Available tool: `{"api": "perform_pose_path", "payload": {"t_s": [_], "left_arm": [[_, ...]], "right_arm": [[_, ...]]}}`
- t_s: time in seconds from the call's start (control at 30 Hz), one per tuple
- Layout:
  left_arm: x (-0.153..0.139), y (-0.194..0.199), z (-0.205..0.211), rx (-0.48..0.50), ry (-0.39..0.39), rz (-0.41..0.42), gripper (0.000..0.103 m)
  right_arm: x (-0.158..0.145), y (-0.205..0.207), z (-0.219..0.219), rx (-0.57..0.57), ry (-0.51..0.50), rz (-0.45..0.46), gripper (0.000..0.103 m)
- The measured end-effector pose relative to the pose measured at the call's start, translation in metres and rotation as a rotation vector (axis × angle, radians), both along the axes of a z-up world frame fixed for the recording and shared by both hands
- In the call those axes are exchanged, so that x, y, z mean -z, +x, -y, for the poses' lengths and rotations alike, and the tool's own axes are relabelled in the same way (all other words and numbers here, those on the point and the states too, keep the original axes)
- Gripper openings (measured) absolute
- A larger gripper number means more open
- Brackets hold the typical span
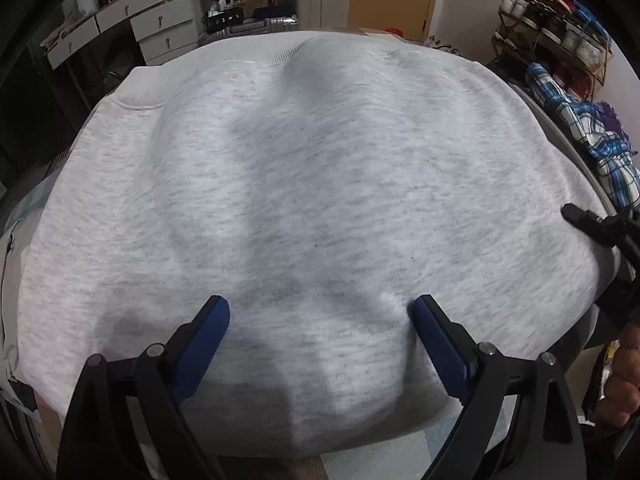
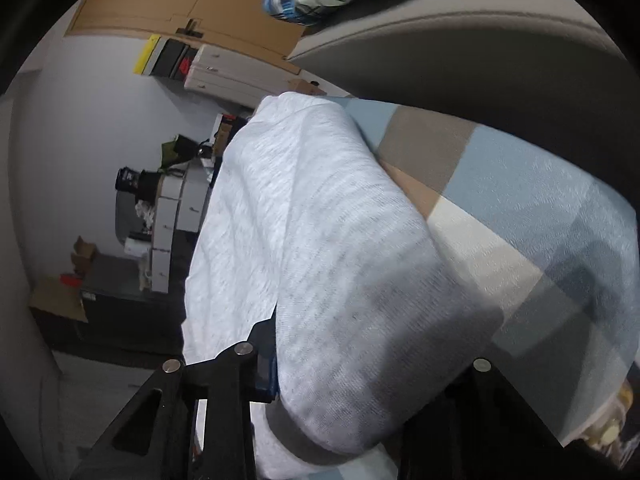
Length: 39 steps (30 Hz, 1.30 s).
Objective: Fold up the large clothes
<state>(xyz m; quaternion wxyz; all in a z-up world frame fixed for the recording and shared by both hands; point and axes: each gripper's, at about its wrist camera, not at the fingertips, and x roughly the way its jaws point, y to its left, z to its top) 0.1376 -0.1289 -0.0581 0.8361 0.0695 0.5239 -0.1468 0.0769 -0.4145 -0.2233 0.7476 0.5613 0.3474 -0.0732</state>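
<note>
Dim, even indoor light. Soft shadows streak the sweatshirt (image 1: 320, 200). Both fisheye views bend strongly, with black corners; the right wrist view is motion-blurred.

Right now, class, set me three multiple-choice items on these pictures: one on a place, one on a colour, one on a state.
1. Where does the blue plaid cloth lie, seen from the left wrist?
A. at the right of the sweatshirt
B. on the sweatshirt
C. between the left jaws

2. What colour are the left gripper's pads?
A. red
B. blue
C. yellow

3. How does the left gripper stand?
A. shut on a sleeve
B. shut on nothing
C. open over the fabric

Key:
1 A: the blue plaid cloth lies beyond the right edge of the grey sweatshirt.
2 B: the pads are blue.
3 C: the left gripper has its jaws wide apart, fabric between them, unpinched.
</note>
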Motion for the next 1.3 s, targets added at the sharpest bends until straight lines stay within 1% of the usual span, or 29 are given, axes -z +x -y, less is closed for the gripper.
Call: {"api": "perform_pose_path", "payload": {"t_s": [0.07, 0.13, 0.2, 0.3, 0.37, 0.4, 0.47, 0.53, 0.63, 0.67, 0.73, 0.8, 0.83, 0.87, 0.9, 0.97, 1.03, 1.13, 1.17, 1.2, 1.23, 1.27, 1.3], "left_arm": [[0.002, -0.001, 0.0, 0.004, -0.004, 0.014, 0.095], [0.001, 0.001, 0.001, 0.007, -0.024, 0.008, 0.095], [-0.002, 0.0, 0.0, 0.026, -0.041, -0.002, 0.095], [-0.004, 0.001, 0.011, 0.057, -0.098, -0.031, 0.095], [-0.005, 0.0, 0.022, 0.079, -0.168, -0.057, 0.095], [-0.006, -0.001, 0.029, 0.09, -0.208, -0.069, 0.095], [-0.006, -0.001, 0.041, 0.108, -0.278, -0.085, 0.095], [-0.007, -0.002, 0.044, 0.109, -0.383, -0.111, 0.095], [-0.009, -0.001, 0.025, 0.079, -0.52, -0.144, 0.095], [-0.01, -0.001, 0.016, 0.075, -0.547, -0.146, 0.095], [-0.01, -0.002, -0.012, 0.051, -0.602, -0.185, 0.095], [-0.01, -0.003, -0.041, 0.001, -0.659, -0.221, 0.095], [-0.009, -0.003, -0.054, -0.008, -0.669, -0.253, 0.095], [-0.01, -0.004, -0.064, -0.007, -0.691, -0.277, 0.095], [-0.012, -0.008, -0.08, -0.017, -0.706, -0.286, 0.095], [-0.021, -0.02, -0.116, -0.065, -0.739, -0.259, 0.095], [-0.032, -0.037, -0.154, -0.1, -0.735, -0.217, 0.095], [-0.047, -0.055, -0.198, -0.139, -0.752, -0.193, 0.095], [-0.055, -0.06, -0.214, -0.145, -0.776, -0.174, 0.095], [-0.065, -0.062, -0.226, -0.133, -0.773, -0.156, 0.095], [-0.077, -0.061, -0.235, -0.14, -0.738, -0.128, 0.095], [-0.084, -0.059, -0.232, -0.146, -0.728, -0.099, 0.095], [-0.096, -0.059, -0.239, -0.143, -0.721, -0.069, 0.095]], "right_arm": [[-0.005, -0.001, 0.0, -0.011, -0.019, 0.023, 0.026], [-0.017, -0.003, -0.001, -0.013, -0.045, 0.065, 0.024], [-0.04, -0.003, -0.003, -0.019, -0.105, 0.123, 0.023], [-0.078, -0.002, -0.008, -0.047, -0.215, 0.177, 0.021], [-0.108, 0.001, -0.009, -0.073, -0.291, 0.207, 0.021], [-0.118, 0.001, -0.011, -0.081, -0.311, 0.216, 0.021], [-0.146, 0.007, -0.018, -0.123, -0.392, 0.228, 0.021], [-0.174, 0.016, -0.036, -0.181, -0.482, 0.251, 0.02], [-0.202, 0.031, -0.076, -0.299, -0.604, 0.29, 0.02], [-0.212, 0.037, -0.099, -0.36, -0.664, 0.312, 0.02], [-0.224, 0.045, -0.138, -0.461, -0.735, 0.356, 0.02], [-0.23, 0.046, -0.172, -0.544, -0.77, 0.398, 0.02], [-0.232, 0.046, -0.193, -0.6, -0.797, 0.418, 0.02], [-0.232, 0.044, -0.207, -0.628, -0.817, 0.43, 0.02], [-0.23, 0.045, -0.221, -0.669, -0.831, 0.438, 0.02], [-0.227, 0.043, -0.247, -0.743, -0.844, 0.459, 0.02], [-0.22, 0.042, -0.264, -0.8, -0.855, 0.471, 0.02], [-0.203, 0.037, -0.28, -0.858, -0.849, 0.443, 0.02], [-0.199, 0.04, -0.291, -0.883, -0.867, 0.432, 0.02], [-0.196, 0.04, -0.298, -0.895, -0.881, 0.428, 0.02], [-0.191, 0.042, -0.307, -0.913, -0.891, 0.418, 0.02], [-0.185, 0.045, -0.322, -0.945, -0.907, 0.4, 0.02], [-0.182, 0.049, -0.331, -0.958, -0.913, 0.391, 0.02]]}}
